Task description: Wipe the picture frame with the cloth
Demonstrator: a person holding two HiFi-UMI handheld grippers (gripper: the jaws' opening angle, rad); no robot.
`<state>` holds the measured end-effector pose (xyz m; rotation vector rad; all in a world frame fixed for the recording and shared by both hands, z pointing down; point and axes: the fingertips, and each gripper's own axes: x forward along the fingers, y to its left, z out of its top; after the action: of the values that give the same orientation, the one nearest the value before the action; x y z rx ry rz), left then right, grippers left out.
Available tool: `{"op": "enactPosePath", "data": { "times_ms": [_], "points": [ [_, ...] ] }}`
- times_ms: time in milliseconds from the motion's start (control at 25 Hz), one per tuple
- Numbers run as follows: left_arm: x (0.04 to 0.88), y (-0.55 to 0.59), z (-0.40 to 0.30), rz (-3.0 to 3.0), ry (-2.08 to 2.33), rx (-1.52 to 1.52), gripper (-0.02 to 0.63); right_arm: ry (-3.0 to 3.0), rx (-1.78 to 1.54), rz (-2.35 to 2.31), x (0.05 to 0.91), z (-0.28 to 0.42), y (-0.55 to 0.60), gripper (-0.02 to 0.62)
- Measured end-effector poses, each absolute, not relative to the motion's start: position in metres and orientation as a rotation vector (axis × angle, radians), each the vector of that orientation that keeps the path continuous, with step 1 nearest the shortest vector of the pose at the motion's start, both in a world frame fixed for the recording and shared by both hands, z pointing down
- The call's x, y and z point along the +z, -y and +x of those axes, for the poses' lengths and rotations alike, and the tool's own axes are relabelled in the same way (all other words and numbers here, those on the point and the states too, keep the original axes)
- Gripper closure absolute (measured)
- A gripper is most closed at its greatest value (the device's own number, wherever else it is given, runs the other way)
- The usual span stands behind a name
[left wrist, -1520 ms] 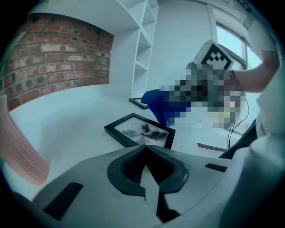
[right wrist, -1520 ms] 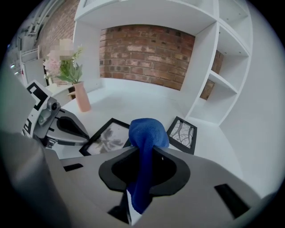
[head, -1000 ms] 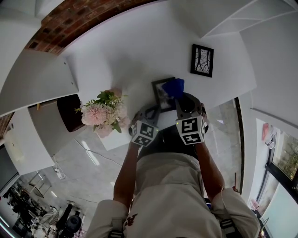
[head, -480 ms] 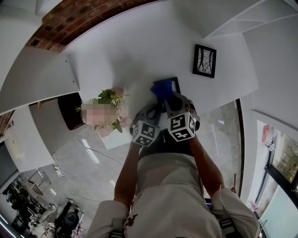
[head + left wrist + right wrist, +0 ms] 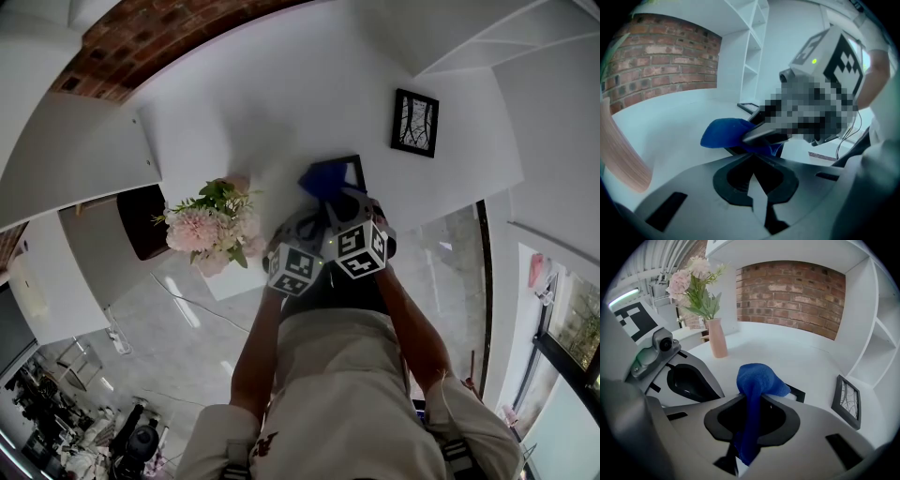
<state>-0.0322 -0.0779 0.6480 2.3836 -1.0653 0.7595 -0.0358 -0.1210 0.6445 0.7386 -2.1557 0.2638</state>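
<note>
A small black picture frame (image 5: 353, 172) stands on the white counter (image 5: 281, 112), mostly hidden behind a blue cloth (image 5: 323, 179). My right gripper (image 5: 336, 199) is shut on the blue cloth (image 5: 757, 378), whose bunched end presses against the frame's upper left part; only a black corner of the frame (image 5: 796, 393) shows past it. My left gripper (image 5: 314, 219) sits just left of the right one. Its jaws meet on the frame's dark lower edge (image 5: 737, 151), under the cloth (image 5: 723, 132). The right gripper (image 5: 761, 135) crosses in front of the left one.
A second black frame with a branch print (image 5: 414, 123) stands further right on the counter, also seen as the frame (image 5: 847, 401). A pink vase of flowers (image 5: 208, 230) is at the left. A brick wall (image 5: 787, 296) and white shelves (image 5: 876, 329) border the counter.
The right gripper has carried the blue cloth leftward across the frame, from its right side to its left side. The left gripper has stayed at the frame.
</note>
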Motion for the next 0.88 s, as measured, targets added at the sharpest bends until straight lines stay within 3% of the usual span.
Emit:
{"op": "enactPosePath", "data": {
  "times_ms": [880],
  "points": [
    [0.648, 0.077, -0.033, 2.372, 1.071, 0.764, 0.603, 2.135, 0.172, 0.763, 0.647, -0.026, 0.135, 0.528]
  ]
}}
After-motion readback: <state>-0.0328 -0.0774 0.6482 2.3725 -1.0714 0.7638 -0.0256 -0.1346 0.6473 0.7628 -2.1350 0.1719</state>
